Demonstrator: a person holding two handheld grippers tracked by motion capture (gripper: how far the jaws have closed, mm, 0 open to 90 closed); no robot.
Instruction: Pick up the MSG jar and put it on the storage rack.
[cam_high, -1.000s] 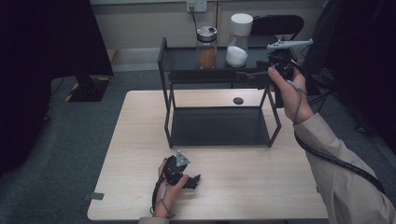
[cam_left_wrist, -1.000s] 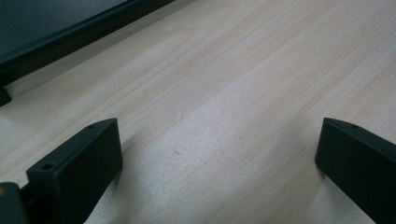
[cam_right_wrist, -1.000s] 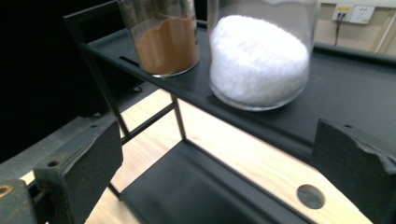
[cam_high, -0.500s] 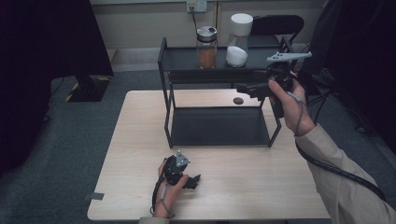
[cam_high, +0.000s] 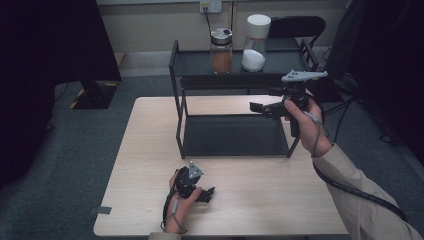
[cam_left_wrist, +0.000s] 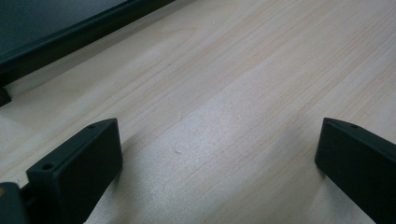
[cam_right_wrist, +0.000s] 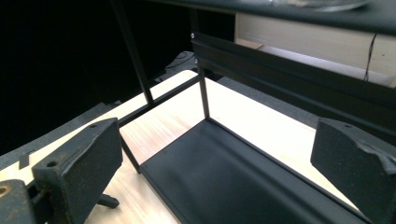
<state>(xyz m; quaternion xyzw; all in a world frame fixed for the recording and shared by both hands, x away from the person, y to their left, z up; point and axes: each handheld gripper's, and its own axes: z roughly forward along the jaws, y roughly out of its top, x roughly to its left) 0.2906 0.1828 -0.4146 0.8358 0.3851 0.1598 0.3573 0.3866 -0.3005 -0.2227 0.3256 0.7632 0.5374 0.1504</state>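
Hovering with jaws spread, the right gripper (cam_high: 257, 107) faced the black two-tier metal rack (cam_high: 235, 135) (nothing held); next, probably reaching a jar.

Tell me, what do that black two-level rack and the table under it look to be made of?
The rack looks like metal with a matte black coating: thin straight bars, flat shelves and small screws at the joints in the right gripper view. The table looks like pale wood, perhaps a laminate: fine straight grain and a soft sheen show in the left gripper view.
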